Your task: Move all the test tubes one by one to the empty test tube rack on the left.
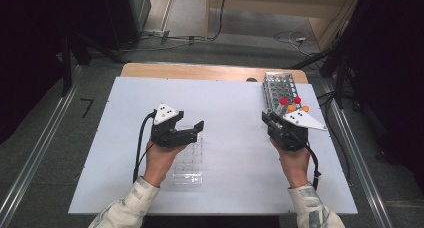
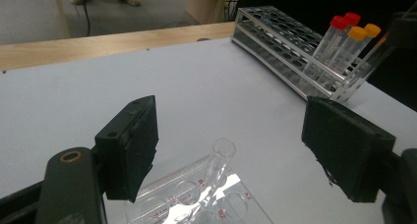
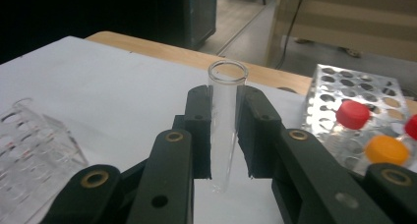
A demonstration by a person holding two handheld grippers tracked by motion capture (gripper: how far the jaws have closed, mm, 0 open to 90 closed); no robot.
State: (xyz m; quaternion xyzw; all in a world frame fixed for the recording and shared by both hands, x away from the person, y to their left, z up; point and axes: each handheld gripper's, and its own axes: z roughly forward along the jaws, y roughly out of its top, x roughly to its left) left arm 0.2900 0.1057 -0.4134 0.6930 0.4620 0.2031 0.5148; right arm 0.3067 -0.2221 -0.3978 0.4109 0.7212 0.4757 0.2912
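Note:
My right gripper (image 3: 226, 101) is shut on a clear, open-topped glass tube (image 3: 226, 111), which it holds upright above the white mat. In the high view this gripper (image 1: 268, 117) sits just in front of the metal tube rack (image 1: 277, 88). That rack carries red-capped tubes (image 2: 339, 22) and orange-capped tubes (image 2: 358, 33) at its near end. My left gripper (image 2: 231, 111) is open above a clear plastic rack (image 2: 196, 194). One empty glass tube (image 2: 221, 157) stands in that rack between and below the jaws, untouched. In the high view the left gripper (image 1: 191, 120) hovers over the clear rack (image 1: 189, 160).
A white mat (image 1: 225, 138) covers the wooden table (image 1: 200, 70). The metal rack lies near the mat's far right corner, close to its edge. Dark stands and cables crowd the floor around the table.

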